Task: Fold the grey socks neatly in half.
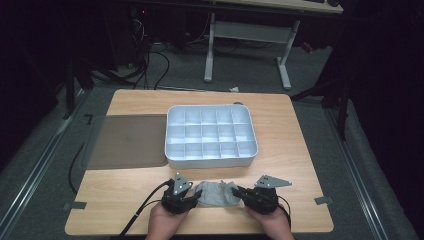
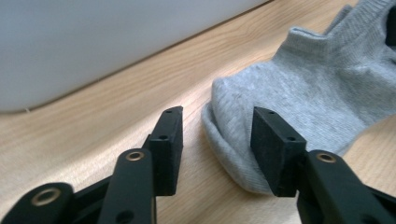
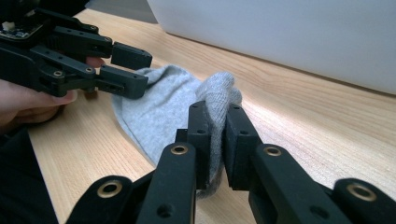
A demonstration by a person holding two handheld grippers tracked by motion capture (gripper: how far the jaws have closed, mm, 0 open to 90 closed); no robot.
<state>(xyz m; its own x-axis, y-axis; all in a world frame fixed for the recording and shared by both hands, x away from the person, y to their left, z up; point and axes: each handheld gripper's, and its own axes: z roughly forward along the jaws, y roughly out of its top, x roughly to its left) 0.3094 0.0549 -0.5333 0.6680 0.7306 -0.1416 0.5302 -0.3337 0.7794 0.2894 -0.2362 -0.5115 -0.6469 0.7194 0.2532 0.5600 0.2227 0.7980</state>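
A small grey knitted ankle sock (image 1: 217, 194) lies flat on the pale wooden table (image 1: 280, 130), close to the near edge and between the two hand-held tools. In the right gripper view, the right gripper (image 3: 217, 126) has its two black jaws pressed together on a bunched-up fold at one end of the sock (image 3: 163, 107), the fabric pinched between the pads and lifted slightly off the wood. In the left gripper view, the left gripper (image 2: 217, 130) has its jaws apart at the opposite, rounded end of the sock (image 2: 299, 88): one jaw rests over the grey fabric near its edge, the other stands over bare wood just beside the hem, and nothing is clamped. From the high view the left gripper (image 1: 192, 196) and the right gripper (image 1: 241, 192) face each other across the sock, each held by one of the person's hands, the left hand (image 1: 165, 222) and the right hand (image 1: 272, 222) coming in from the bottom edge. Just beyond the sock sits a white plastic organiser tray (image 1: 210, 160) divided into a grid of small rectangular compartments. To the left of the tray, touching its side, lies a flat brownish translucent lid (image 1: 127, 140).
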